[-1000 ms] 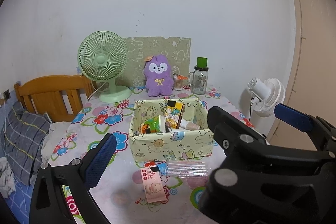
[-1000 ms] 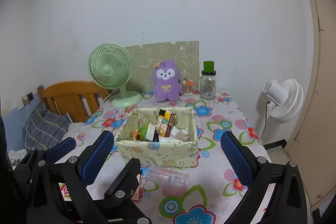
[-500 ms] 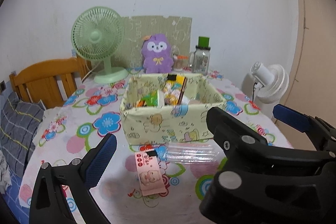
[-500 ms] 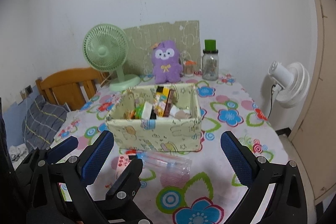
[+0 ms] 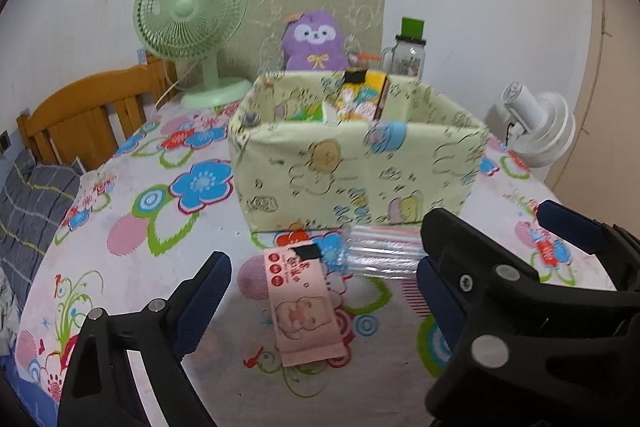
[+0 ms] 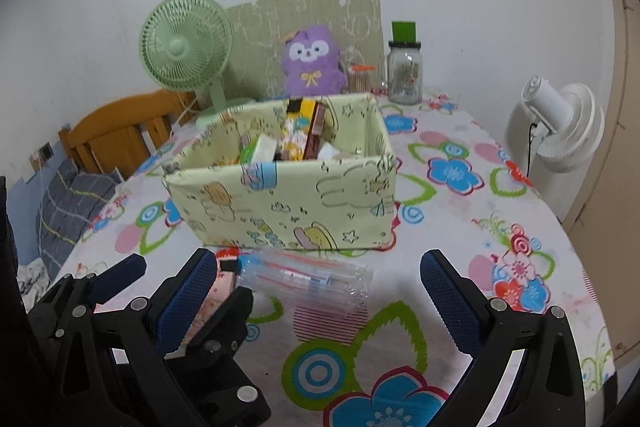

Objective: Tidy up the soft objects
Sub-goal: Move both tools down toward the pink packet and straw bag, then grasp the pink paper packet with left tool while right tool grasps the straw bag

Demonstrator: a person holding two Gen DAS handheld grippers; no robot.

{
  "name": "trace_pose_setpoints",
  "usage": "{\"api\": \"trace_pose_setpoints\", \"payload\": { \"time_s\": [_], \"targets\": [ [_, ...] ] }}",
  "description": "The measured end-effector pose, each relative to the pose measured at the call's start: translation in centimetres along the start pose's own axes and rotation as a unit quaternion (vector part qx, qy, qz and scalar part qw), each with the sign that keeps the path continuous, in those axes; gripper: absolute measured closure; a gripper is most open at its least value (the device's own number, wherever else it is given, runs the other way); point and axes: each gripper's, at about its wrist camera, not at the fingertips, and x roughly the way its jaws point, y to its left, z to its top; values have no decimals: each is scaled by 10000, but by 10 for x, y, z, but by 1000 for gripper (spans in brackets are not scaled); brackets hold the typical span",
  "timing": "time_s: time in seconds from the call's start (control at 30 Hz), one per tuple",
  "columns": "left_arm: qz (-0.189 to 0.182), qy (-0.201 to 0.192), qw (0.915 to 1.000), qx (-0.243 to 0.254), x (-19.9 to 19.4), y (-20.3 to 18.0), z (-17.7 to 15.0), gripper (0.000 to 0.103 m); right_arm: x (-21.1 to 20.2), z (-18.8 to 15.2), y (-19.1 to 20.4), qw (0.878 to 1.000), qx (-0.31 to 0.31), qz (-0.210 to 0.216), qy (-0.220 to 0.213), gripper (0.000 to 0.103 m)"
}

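Moved: I have brought both grippers down toward the bench (image 5: 120, 211); the box (image 5: 356, 175) looms nearer.
Left fingers (image 5: 204, 297): wide, closing, empty, over the pink pack (image 5: 302, 301).
Right fingers (image 6: 450, 303): wide, empty, framing the clear bag (image 6: 308, 279).
Why: both packs lie just before the box, ready for lifting in.

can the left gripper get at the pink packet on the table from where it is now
Probably yes: the pink packet lies flat and uncovered between the closing jaws of the left gripper, touching nothing yet.
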Motion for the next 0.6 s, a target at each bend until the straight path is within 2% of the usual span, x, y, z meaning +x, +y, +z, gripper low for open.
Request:
{"api": "trace_pose_setpoints", "payload": {
  "time_s": [0.27, 0.4, 0.6],
  "targets": [
    [36, 406, 9988, -264, 26, 12, -6, 24, 24, -4, 1, 9997, 5, -23, 236, 0],
    [15, 551, 9980, -323, 35, 15, -9, 28, 35, -6, 3, 9994, 19, -23, 333, 0],
    [105, 709, 9969, -312, 44, 17, -11, 41, 48, -8, 6, 9989, -5, -12, 468, 0]
  ]
}}
